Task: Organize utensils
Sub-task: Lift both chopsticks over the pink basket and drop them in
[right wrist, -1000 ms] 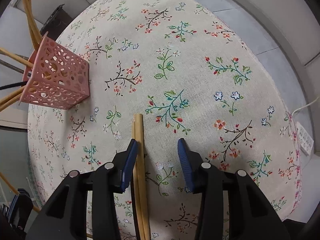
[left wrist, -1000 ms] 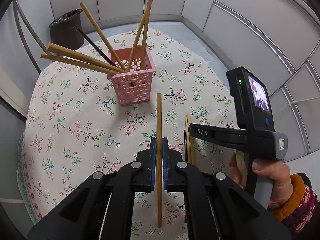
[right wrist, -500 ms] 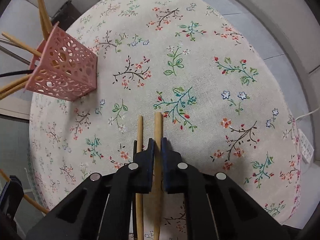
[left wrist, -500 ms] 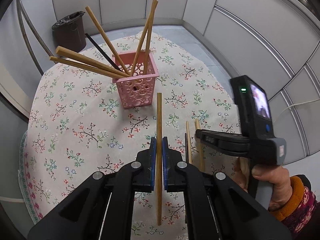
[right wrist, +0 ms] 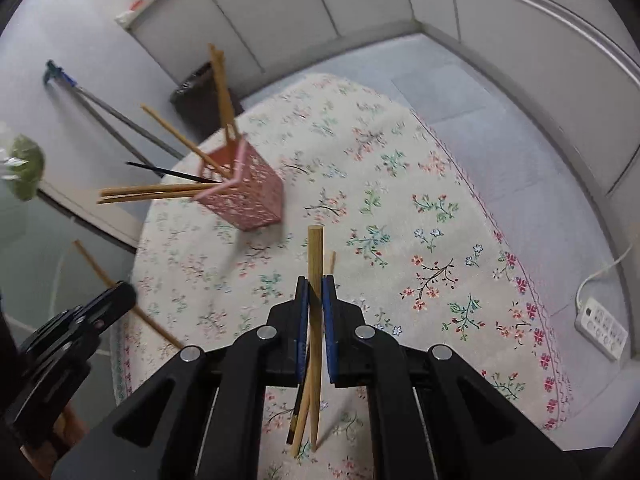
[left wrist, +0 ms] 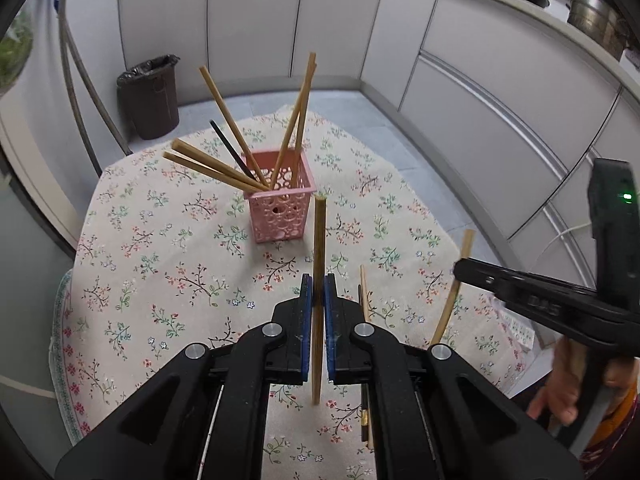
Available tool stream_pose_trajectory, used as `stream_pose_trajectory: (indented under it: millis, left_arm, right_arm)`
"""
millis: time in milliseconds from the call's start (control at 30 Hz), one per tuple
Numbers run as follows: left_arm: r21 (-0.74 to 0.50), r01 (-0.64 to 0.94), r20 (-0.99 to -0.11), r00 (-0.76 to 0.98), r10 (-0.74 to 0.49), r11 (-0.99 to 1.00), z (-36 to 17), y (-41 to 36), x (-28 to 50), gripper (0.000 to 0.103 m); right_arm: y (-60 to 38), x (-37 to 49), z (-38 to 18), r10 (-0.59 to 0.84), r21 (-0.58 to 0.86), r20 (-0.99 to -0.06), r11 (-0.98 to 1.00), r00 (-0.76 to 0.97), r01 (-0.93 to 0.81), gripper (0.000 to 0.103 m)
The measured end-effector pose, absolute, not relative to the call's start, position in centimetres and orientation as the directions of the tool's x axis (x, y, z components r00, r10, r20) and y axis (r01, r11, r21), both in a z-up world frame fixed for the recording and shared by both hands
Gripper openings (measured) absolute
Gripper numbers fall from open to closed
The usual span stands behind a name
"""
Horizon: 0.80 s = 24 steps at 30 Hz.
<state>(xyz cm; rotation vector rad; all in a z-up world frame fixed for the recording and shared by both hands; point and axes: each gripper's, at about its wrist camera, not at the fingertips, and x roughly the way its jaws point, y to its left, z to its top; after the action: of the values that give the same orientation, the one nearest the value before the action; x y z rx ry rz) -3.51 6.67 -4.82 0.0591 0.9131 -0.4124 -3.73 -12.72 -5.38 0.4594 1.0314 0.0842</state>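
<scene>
Left wrist view first, then right wrist: both grippers pinching a wooden chopstick each, pink basket out ahead.

Left wrist view: the left gripper (left wrist: 318, 292) has its blue pads pressed onto a wooden chopstick (left wrist: 319, 248) that sticks out straight ahead of the jaws, up off the floral tablecloth (left wrist: 160, 264). Pink basket (left wrist: 280, 210) stands just past that tip, a bit to the left, with several chopsticks leaning out of it. Two more chopsticks (left wrist: 365, 300) lie on the cloth just right of the jaws. Off to the right, the right gripper holds another stick in the air. Right wrist view: the right gripper (right wrist: 316, 300) is clamped on its own chopstick (right wrist: 315, 264), lifted clear of the cloth, leftover sticks (right wrist: 302, 408) lying underneath. Basket is ahead and to the left, blurry.
</scene>
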Motion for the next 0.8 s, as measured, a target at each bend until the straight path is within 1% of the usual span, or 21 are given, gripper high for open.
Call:
stream_pose_trajectory:
  millis: [133, 233, 433, 633, 800]
  left_arm:
    - [-0.134, 0.354, -0.732, 0.595, -0.333, 0.926, -2.3, 7.0, -3.6, 0.005]
    - [-0.154, 0.338, -0.682, 0.644, -0.347, 0.929, 0.4, 7.3, -2.7, 0.005]
    - [-0.181, 0.294, -0.596, 0.727, -0.342, 0.939, 5.2, 7.6, 1.0, 0.005]
    - [-0.179, 0.249, -0.557, 0.772, -0.307, 0.952, 7.1, 7.5, 5.2, 0.005]
    - [-0.18, 0.214, -0.562, 0.779, -0.279, 0.96, 6.2, 7.6, 8.8, 0.006]
  right_arm:
    - [-13.4, -4.5, -1.7, 0.272, 0.418, -0.76, 0.9, 0.59, 0.123, 0.007]
    - [-14.1, -3.7, 1.9, 0.269, 0.439, -0.706, 0.892, 0.655, 0.107, 0.007]
    - [-15.6, -0.8, 9.0, 0.253, 0.495, -0.569, 0.865, 0.783, 0.081, 0.007]
    - [-15.9, 3.0, 11.4, 0.247, 0.521, -0.509, 0.851, 0.825, 0.066, 0.008]
    - [-14.9, 6.1, 11.8, 0.228, 0.502, -0.487, 0.863, 0.843, 0.057, 0.008]
